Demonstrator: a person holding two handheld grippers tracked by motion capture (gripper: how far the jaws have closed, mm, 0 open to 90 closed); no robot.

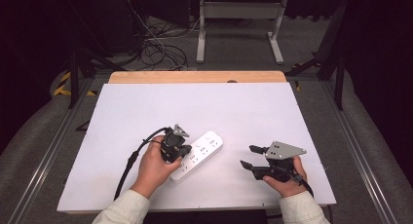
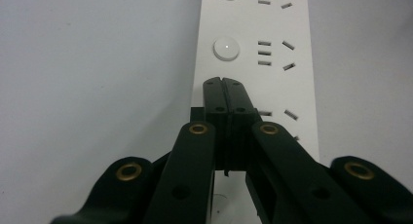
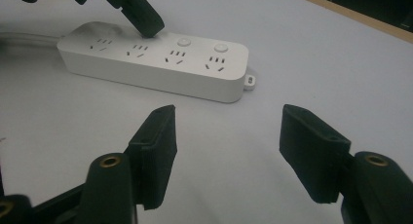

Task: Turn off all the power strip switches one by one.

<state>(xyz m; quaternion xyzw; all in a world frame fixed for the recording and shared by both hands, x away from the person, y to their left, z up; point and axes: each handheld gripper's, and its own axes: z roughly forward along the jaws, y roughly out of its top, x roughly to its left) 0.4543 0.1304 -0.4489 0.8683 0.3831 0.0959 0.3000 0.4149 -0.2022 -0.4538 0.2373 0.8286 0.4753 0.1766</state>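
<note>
The left claw (image 2: 225,83) has its two jaws pressed flat together, holding nothing, so that they form one blunt tip. That tip rests on or just over the top face of the white power strip (image 1: 198,154), in the row of round switch buttons and right behind the lit button (image 2: 226,48). Jaws closed like this suit poking, not grasping; judging by where the tip sits, the person is pressing a switch hidden under it or is about to move on to the next one. Whether the tip bears down on the strip cannot be told from the pictures.

The power strip lies flat on the white counter (image 1: 146,107), running away from the left claw at a slant, its sockets and buttons facing up so they can be reached from above. In the right claw's view its cord leaves from the end nearest the left claw, and a small mounting tab (image 3: 250,81) sticks out at the far end.

The right claw (image 3: 228,151) is spread wide and empty, low over bare counter, well apart from the strip and pointed toward its long side. It seems to be waiting, perhaps ready to steady the strip if pressing makes it slide.
</note>
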